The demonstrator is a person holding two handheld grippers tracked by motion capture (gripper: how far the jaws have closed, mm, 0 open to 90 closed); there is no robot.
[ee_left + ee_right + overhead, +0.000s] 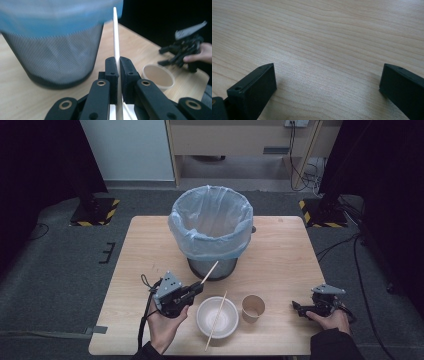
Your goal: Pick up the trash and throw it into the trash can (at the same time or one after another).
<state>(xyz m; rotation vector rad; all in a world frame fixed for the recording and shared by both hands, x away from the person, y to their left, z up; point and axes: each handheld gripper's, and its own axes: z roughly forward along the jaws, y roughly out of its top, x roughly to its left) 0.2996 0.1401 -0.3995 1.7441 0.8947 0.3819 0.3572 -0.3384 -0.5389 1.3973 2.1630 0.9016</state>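
A person at a wooden worktop [280,245] holds one chopstick [210,272] pinched tight between the fingers [111,75] of the left gripper [199,287], its tip angled up toward the bin [211,222], which stands at the far middle of the worktop with a blue liner folded over its rim. The stick rises just short of the bin's mesh wall, below the rim, so it appears to be on its way into the bin and would need to be lifted above the liner before release. The left gripper view shows the chopstick [116,42] running straight up between the closed pads, gripped partway along its length, which leaves a long free end to steer over the edge. A second chopstick [216,320] lies slanted across the white bowl [217,318] just in front of the bin, its near end overhanging the bowl toward the worktop's front edge. A paper cup [253,307] stands upright just beside the bowl, on the side of the right gripper [299,307], which rests on the worktop well apart from the bin, its fingers [252,90] spread wide over bare wood. Open worktop lies to both sides of the bin, and its mouth is wide, leaving ample room for a drop from above.
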